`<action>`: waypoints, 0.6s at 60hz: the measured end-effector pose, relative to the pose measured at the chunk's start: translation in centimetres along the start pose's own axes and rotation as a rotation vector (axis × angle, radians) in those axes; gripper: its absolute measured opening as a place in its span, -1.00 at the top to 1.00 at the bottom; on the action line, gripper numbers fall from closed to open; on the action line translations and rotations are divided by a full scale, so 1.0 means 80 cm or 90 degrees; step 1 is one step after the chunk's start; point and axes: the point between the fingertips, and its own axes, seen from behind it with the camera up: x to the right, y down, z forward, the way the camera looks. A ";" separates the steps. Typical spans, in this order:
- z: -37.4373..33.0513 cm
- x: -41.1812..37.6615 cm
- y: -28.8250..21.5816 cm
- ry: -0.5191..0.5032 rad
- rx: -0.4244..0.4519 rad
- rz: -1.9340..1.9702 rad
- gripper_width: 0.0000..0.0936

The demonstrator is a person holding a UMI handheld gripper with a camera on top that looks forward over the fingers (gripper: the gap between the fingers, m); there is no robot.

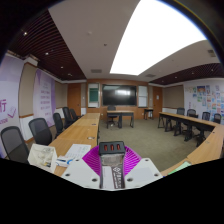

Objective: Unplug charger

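A black charger (pixel 112 148) with three orange-red ports on its top face sits between my gripper's magenta pads (pixel 95 161), a white label on the side facing me. My gripper (pixel 112 158) is shut on it, with both pads against its sides. The charger is held up in the air, facing across the room. No socket or cable shows around it.
A long wooden table (pixel 82 130) with black chairs (pixel 40 130) runs along the left, with papers (pixel 58 155) on its near end. Another table (pixel 192 126) with chairs is on the right. A dark screen (pixel 118 96) hangs on the far wall.
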 end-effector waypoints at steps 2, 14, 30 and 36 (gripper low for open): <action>0.012 0.015 -0.012 0.007 0.009 0.018 0.51; 0.022 0.113 0.080 0.046 -0.083 0.007 0.46; 0.015 0.158 0.327 0.012 -0.276 -0.002 0.29; 0.004 0.156 0.363 -0.018 -0.301 0.003 0.20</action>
